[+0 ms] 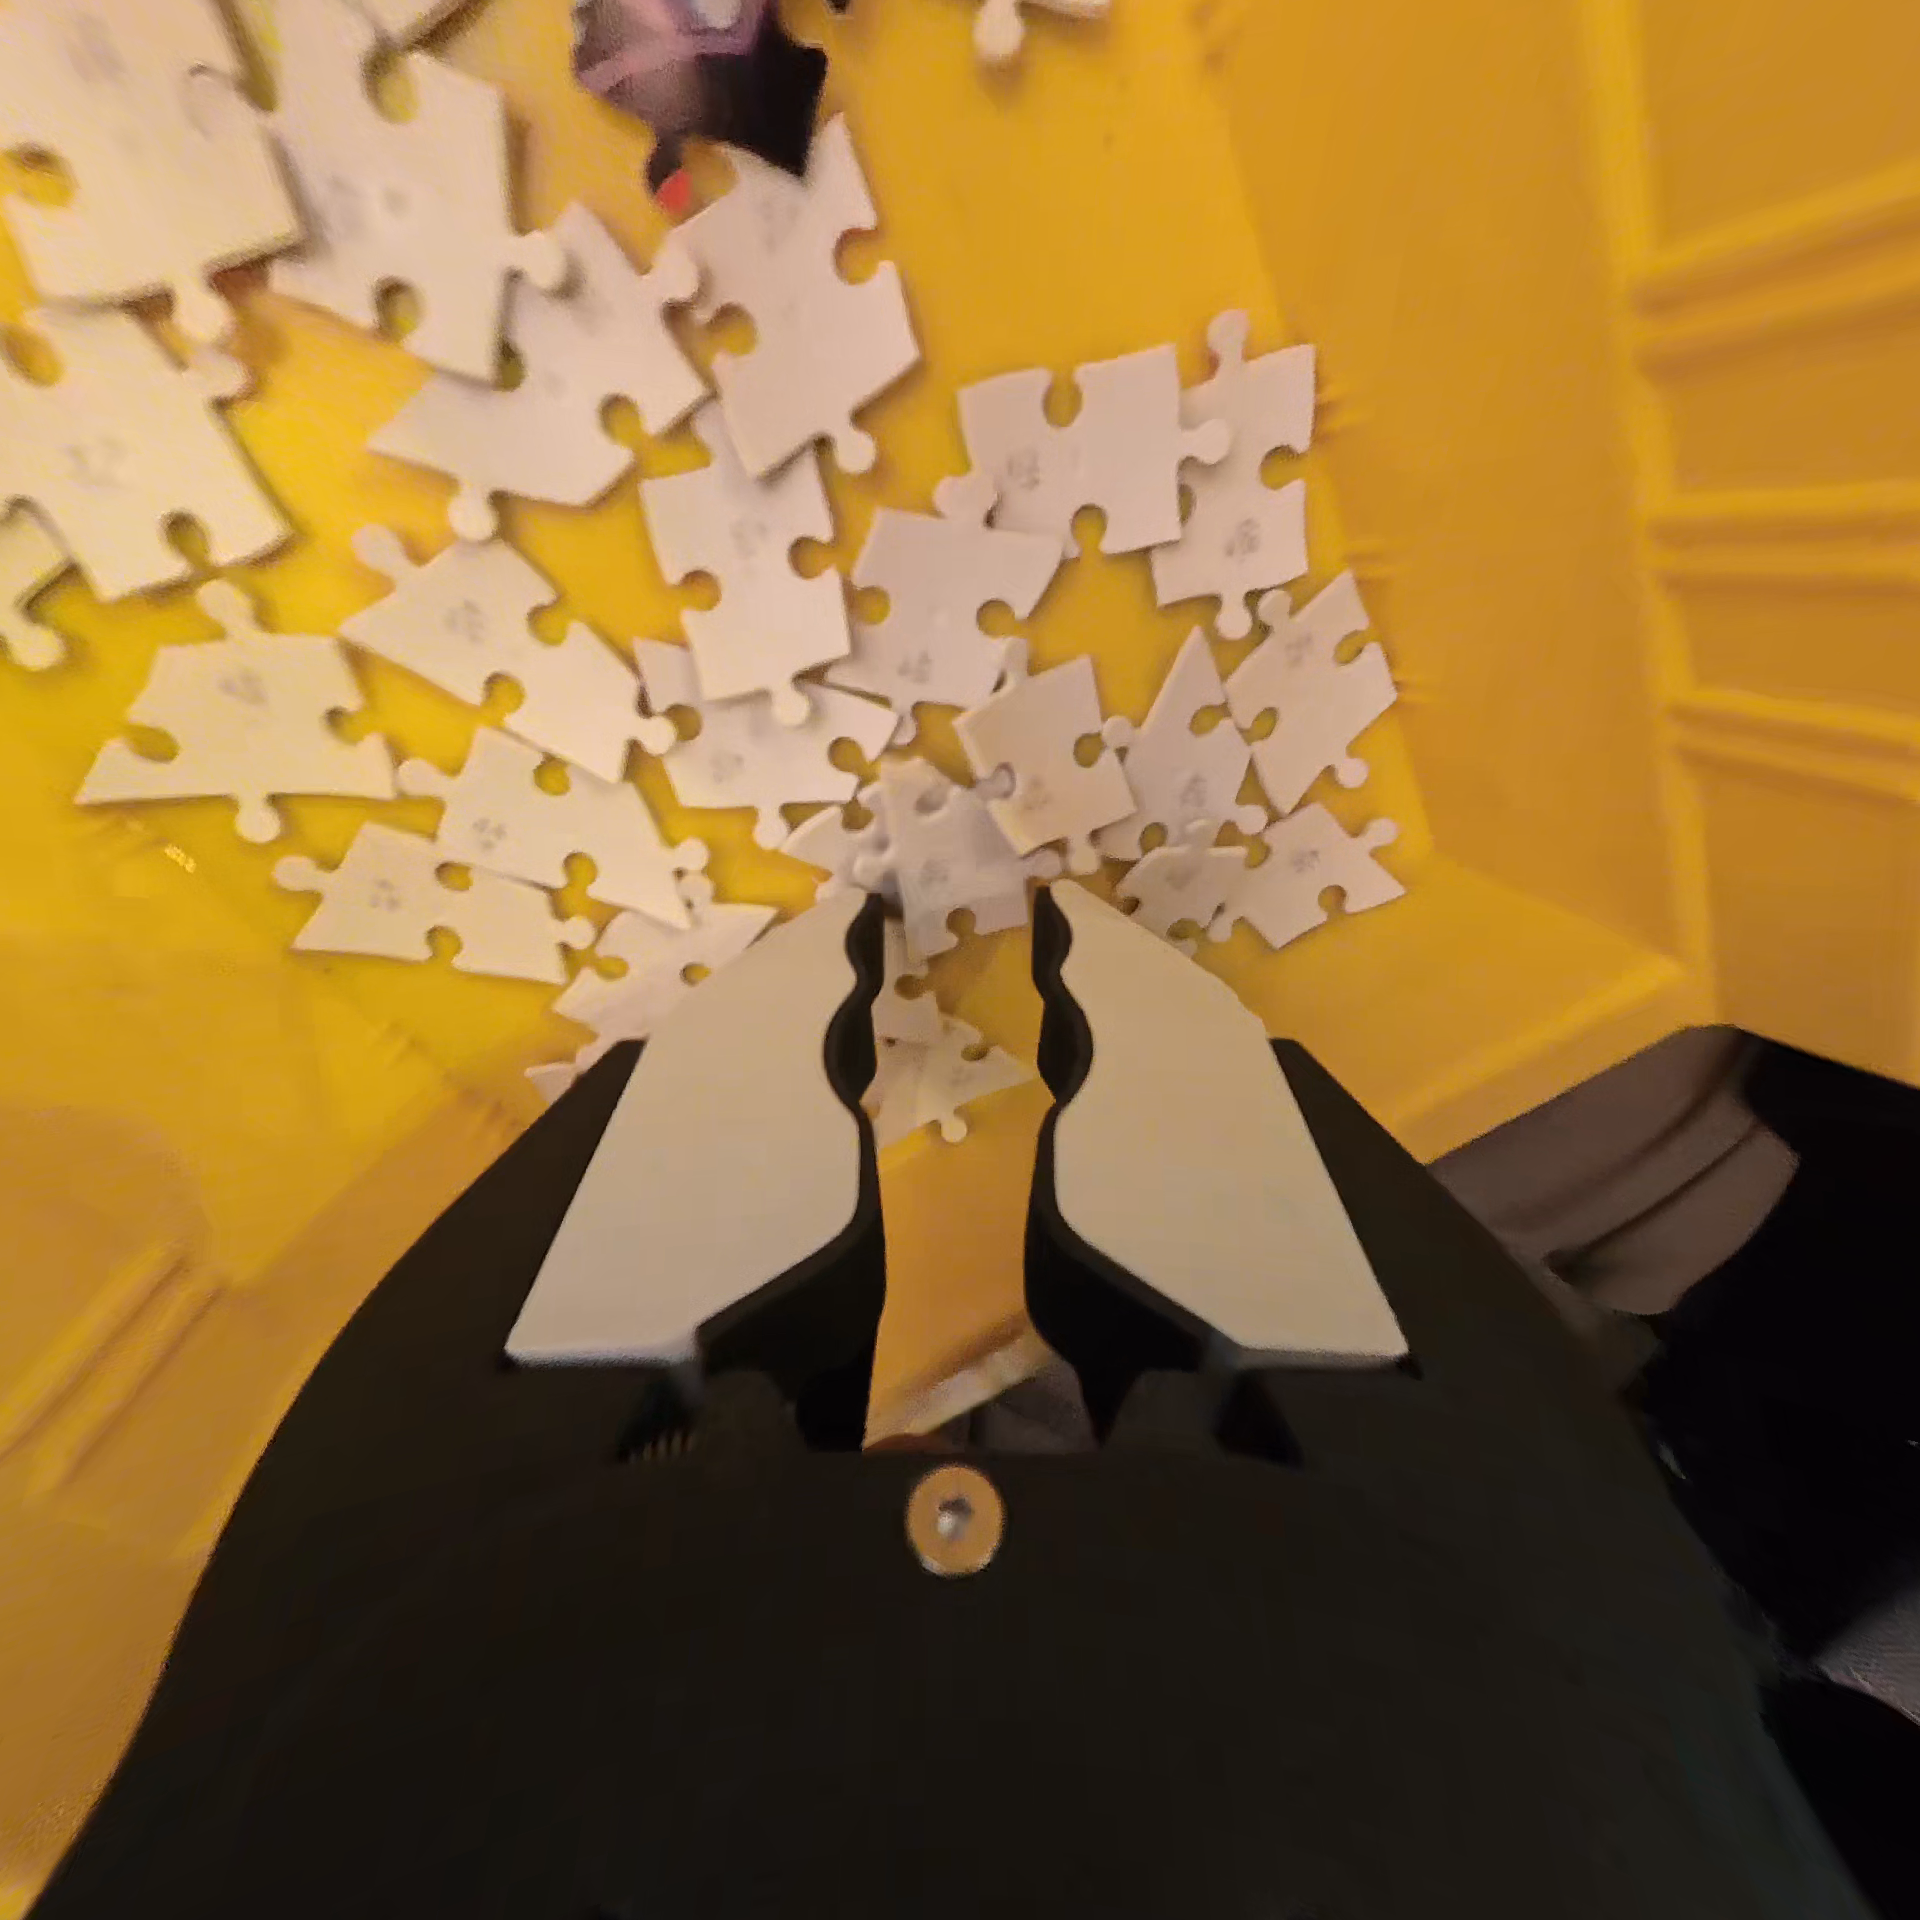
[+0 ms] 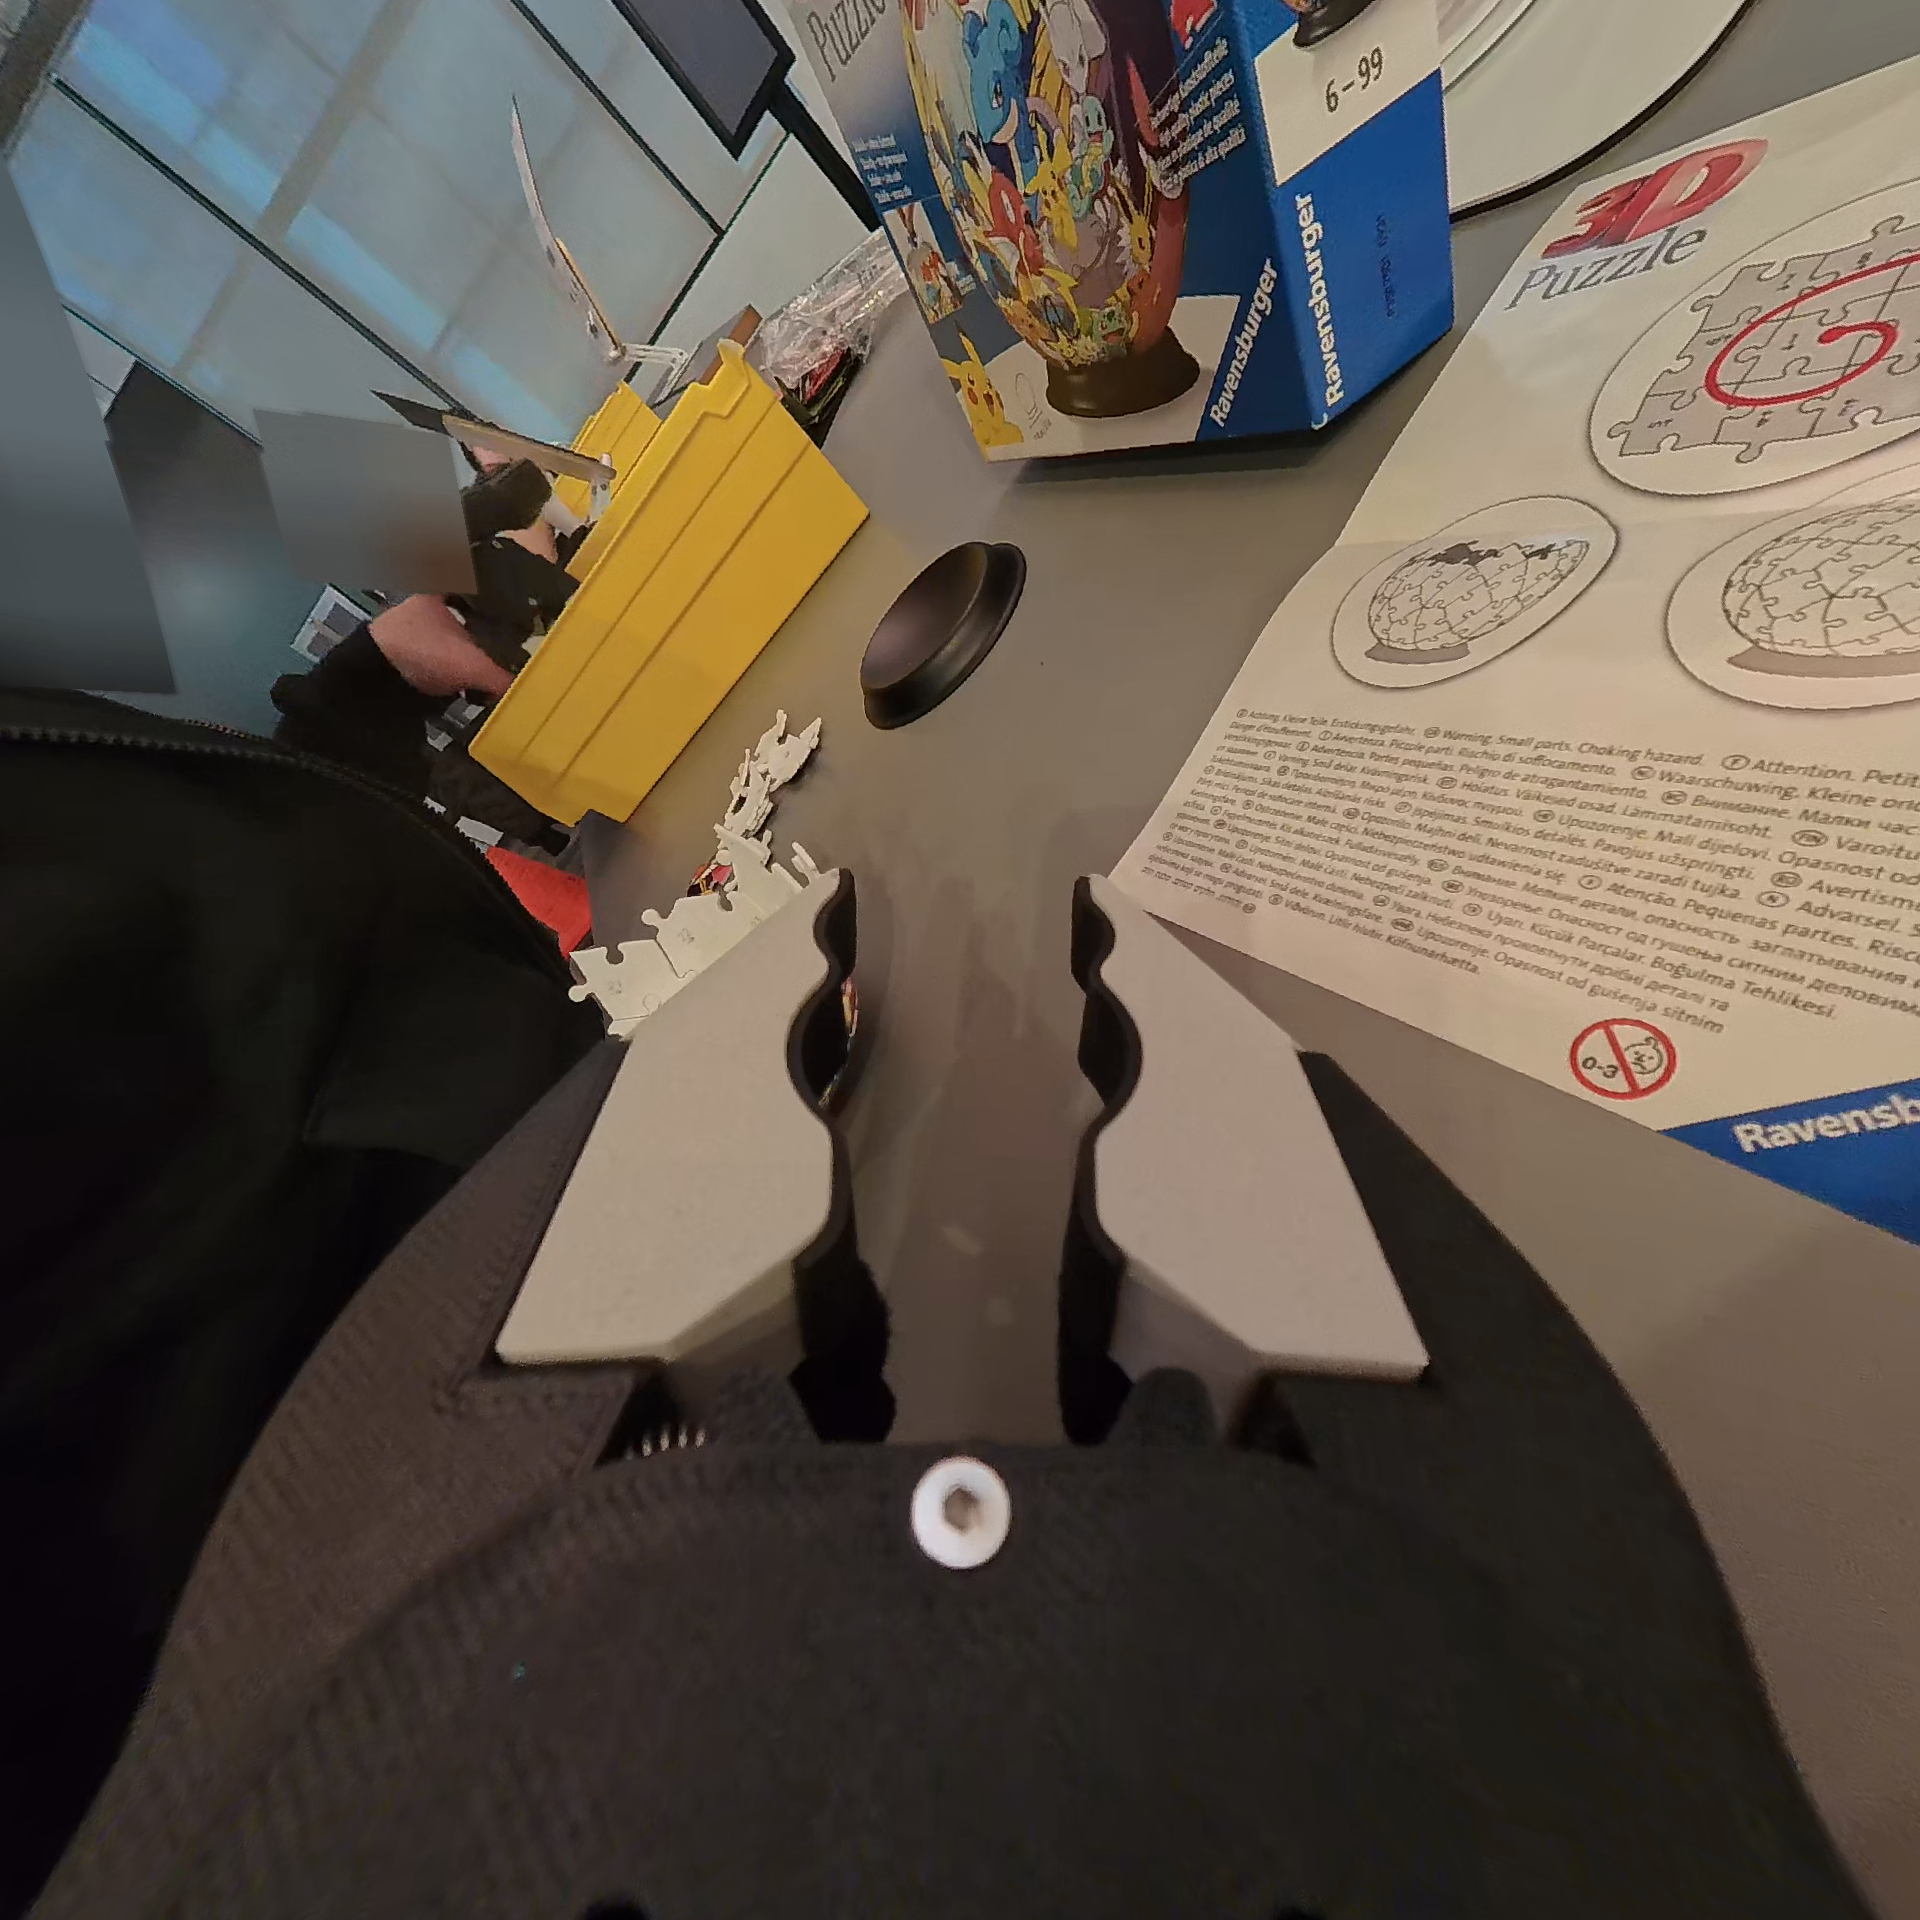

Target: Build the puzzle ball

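In the left wrist view, several white puzzle pieces (image 1: 748, 582) lie face down in a heap on the floor of a yellow bin (image 1: 1455, 520). One dark printed piece (image 1: 717, 83) lies face up at the top. My left gripper (image 1: 956, 904) is open and empty, its tips just above the near pieces. In the right wrist view, my right gripper (image 2: 961, 894) is open and empty over the grey table (image 2: 1091, 644). A joined strip of white pieces (image 2: 707, 925) lies by its left finger. The black ball stand (image 2: 940, 634) sits beyond.
The yellow bin (image 2: 665, 603) stands at the table's left edge. The puzzle box (image 2: 1164, 218) stands at the back. The instruction sheet (image 2: 1610, 675) covers the right side. A person in dark clothing (image 2: 208, 1039) is at the left. The dark printed piece (image 1: 717, 83) is about 10 centimeters from my left fingertips and 50 centimeters from my right.
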The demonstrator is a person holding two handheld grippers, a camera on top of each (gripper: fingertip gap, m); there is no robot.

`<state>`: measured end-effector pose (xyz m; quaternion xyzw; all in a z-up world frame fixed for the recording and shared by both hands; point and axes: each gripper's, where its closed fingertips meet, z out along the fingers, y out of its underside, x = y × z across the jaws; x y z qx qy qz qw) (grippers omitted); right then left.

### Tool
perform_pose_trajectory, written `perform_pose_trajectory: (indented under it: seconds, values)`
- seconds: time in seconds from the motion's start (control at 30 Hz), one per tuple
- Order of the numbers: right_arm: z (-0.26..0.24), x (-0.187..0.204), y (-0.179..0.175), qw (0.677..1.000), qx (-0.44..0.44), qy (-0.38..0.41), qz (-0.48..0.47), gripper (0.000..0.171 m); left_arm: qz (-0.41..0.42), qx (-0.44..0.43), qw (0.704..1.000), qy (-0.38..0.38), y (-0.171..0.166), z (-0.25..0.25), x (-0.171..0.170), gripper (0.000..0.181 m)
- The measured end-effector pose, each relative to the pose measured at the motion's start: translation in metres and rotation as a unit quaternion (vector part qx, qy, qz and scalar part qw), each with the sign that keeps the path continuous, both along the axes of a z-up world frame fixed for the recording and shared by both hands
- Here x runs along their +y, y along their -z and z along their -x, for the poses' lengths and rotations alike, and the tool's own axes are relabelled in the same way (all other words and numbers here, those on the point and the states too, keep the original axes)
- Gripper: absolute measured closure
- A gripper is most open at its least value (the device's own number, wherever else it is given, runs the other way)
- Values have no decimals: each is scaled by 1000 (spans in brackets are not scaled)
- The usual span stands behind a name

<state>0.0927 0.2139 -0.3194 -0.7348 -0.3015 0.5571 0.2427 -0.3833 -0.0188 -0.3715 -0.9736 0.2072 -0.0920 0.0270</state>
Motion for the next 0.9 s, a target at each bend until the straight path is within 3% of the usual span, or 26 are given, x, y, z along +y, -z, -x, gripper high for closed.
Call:
perform_pose_trajectory:
  seconds: [0.27, 0.7, 0.9]
  values:
    - [0, 0, -1, 1000, 3, -1, 0, 131, -20, 31, 999, 17, 2, 1, 6, 159]
    - [0, 0, -1, 1000, 3, -2, 1, 131, -69, 48, 995, -53, -34, 40, 0, 159]
    - [0, -1, 0, 1000, 0, -3, 1, 131, -84, 40, 994, -57, -34, 40, 27, 159]
